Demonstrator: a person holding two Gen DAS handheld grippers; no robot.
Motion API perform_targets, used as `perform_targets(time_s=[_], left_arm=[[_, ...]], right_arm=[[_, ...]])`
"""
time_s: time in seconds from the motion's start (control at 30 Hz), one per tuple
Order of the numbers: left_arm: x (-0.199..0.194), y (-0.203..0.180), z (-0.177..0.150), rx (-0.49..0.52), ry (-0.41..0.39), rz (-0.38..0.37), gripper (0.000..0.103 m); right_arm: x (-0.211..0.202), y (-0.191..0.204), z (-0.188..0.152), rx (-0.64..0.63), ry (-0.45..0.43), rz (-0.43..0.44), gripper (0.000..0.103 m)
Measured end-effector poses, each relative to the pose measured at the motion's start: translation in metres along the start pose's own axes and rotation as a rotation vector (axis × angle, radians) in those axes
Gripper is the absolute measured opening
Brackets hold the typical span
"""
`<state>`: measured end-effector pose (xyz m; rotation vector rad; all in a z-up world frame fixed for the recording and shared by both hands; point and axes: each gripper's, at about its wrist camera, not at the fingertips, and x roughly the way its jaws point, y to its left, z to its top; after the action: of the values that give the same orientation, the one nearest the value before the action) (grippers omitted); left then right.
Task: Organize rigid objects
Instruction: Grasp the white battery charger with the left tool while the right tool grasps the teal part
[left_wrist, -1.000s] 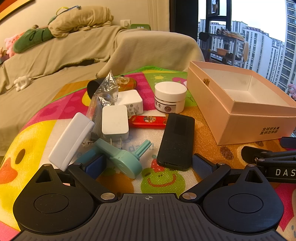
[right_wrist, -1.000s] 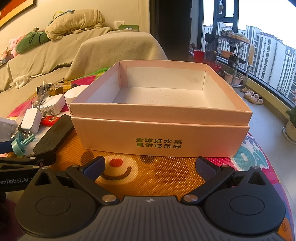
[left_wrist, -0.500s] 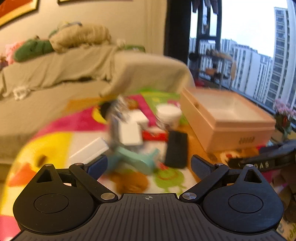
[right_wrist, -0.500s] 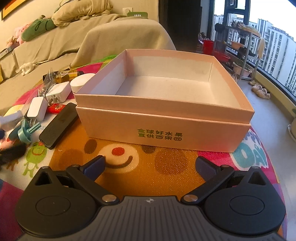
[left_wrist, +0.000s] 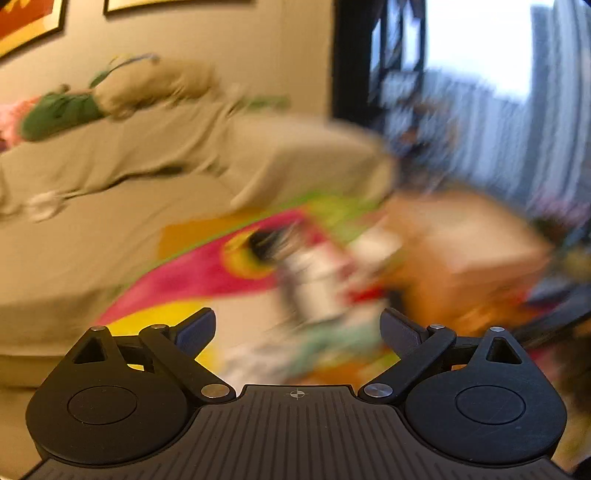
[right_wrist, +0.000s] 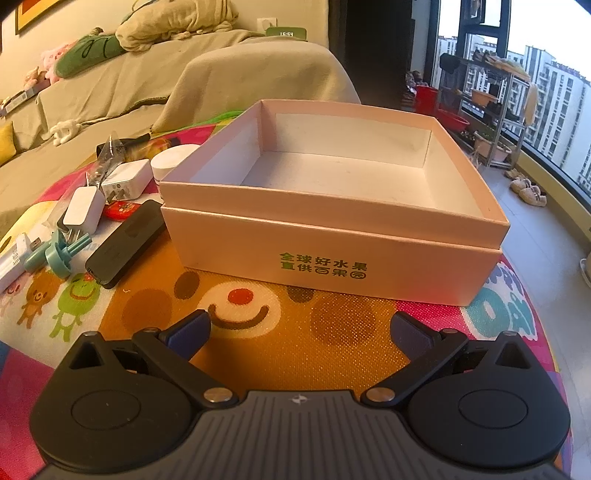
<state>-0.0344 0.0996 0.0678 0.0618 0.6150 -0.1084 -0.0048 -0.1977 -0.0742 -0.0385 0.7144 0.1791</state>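
In the right wrist view an empty pink box (right_wrist: 332, 240) with green lettering stands on the colourful mat (right_wrist: 295, 325). Left of it lie a black remote (right_wrist: 125, 249), a white charger (right_wrist: 83, 210), a second white adapter (right_wrist: 127, 182), a white jar (right_wrist: 171, 162), a red item (right_wrist: 120, 210), a teal plug-like piece (right_wrist: 59, 253) and a white stick (right_wrist: 13, 258). My right gripper (right_wrist: 299, 332) is open and empty, in front of the box. My left gripper (left_wrist: 297, 328) is open and empty; its view is heavily blurred, with the objects as a smear (left_wrist: 314, 291) ahead.
A sofa under a beige cover (right_wrist: 129, 85) with cushions lies behind the mat. A window and a balcony rack (right_wrist: 487, 110) are at the right. Slippers (right_wrist: 528, 190) lie on the floor beside the mat's right edge.
My left gripper has lifted and pulled back from the objects, its view now blurred by motion. My right gripper has risen and drawn back a little, showing more of the box's inside.
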Motion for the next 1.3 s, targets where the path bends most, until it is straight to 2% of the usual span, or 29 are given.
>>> perform_targets(time_s=[0.13,0.27,0.33,0.37,0.5,0.6,0.7,0.77,0.83,0.93,1.0,1.13,1.17,1.2,1.3], left_arm=[[0.035,0.018,-0.018,-0.019,0.141,-0.024,0.099],[0.049,0.014,-0.035,0.001,0.158,-0.034,0.097],[0.046,0.011,-0.04,0.011,0.11,-0.021,0.078],[0.042,0.012,-0.041,0.008,0.085,-0.017,0.054],[0.027,0.025,-0.049,-0.065,0.07,-0.011,0.053],[0.019,0.027,-0.054,-0.078,0.059,-0.011,0.053],[0.012,0.029,-0.059,-0.101,0.059,-0.017,0.053],[0.009,0.031,-0.061,-0.121,0.059,-0.016,0.053],[0.007,0.033,-0.063,-0.15,0.057,-0.011,0.053],[0.008,0.032,-0.062,-0.163,0.059,0.002,0.053],[0.008,0.029,-0.062,-0.142,0.062,0.012,0.053],[0.008,0.025,-0.062,-0.125,0.065,0.029,0.053],[0.009,0.023,-0.061,-0.126,0.066,0.033,0.053],[0.009,0.022,-0.061,-0.127,0.064,0.038,0.053],[0.005,0.017,-0.061,-0.132,0.057,0.023,0.053]], right_arm=[[-0.007,0.005,-0.003,-0.046,-0.007,0.057,0.102],[-0.025,0.035,-0.004,-0.153,-0.091,0.121,0.101],[-0.034,0.061,0.0,-0.229,-0.139,0.191,0.095],[-0.035,0.073,0.003,-0.264,-0.149,0.215,0.092],[-0.027,0.124,0.014,-0.409,-0.174,0.263,0.086],[-0.009,0.153,0.019,-0.534,-0.178,0.225,0.086],[0.003,0.166,0.018,-0.612,-0.232,0.034,0.08],[0.001,0.164,0.017,-0.606,-0.275,-0.038,0.08],[-0.008,0.154,0.023,-0.524,-0.244,0.044,0.08],[-0.009,0.148,0.037,-0.334,-0.131,0.211,0.081],[0.002,0.151,0.041,-0.276,-0.082,0.258,0.081],[0.023,0.168,0.038,-0.331,-0.083,0.266,0.08],[0.025,0.171,0.036,-0.364,-0.083,0.265,0.073],[0.027,0.171,0.036,-0.383,-0.088,0.259,0.072],[0.012,0.162,0.038,-0.379,-0.102,0.306,0.071]])
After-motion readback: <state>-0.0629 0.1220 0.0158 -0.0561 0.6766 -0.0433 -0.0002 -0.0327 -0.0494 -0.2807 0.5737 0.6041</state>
